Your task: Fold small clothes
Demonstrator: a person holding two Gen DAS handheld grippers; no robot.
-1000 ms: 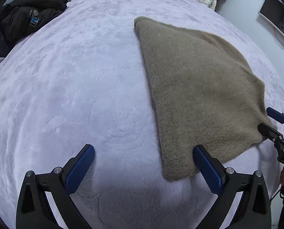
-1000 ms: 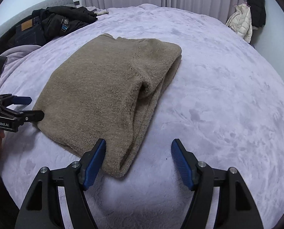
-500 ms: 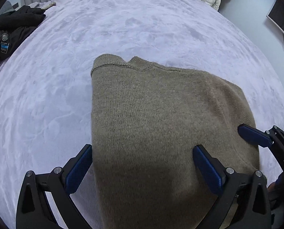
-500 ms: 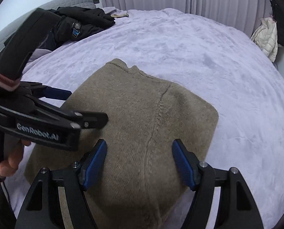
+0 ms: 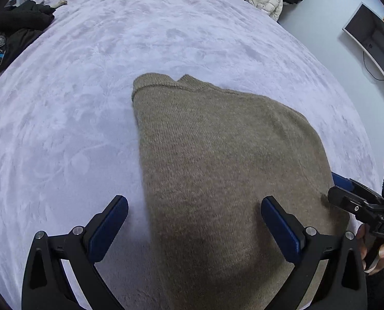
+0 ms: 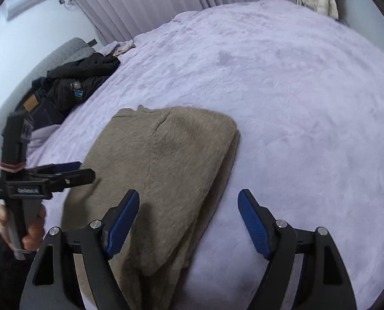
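A: Left wrist view now has the olive sweater (image 5: 225, 170) filling the space ahead; a second ago it lay off to the right on the lilac blanket (image 5: 88, 82).

B: So both hands have come in over it. The left gripper (image 5: 194, 222) stands wide apart, straddling the sweater's left edge, gripping nothing.

A: And the right gripper (image 6: 189, 219)?

B: Its jaws have just been opening further; the folded right edge lies between them, unpinched. I'd judge a fold is laid and the next grasp is being lined up.
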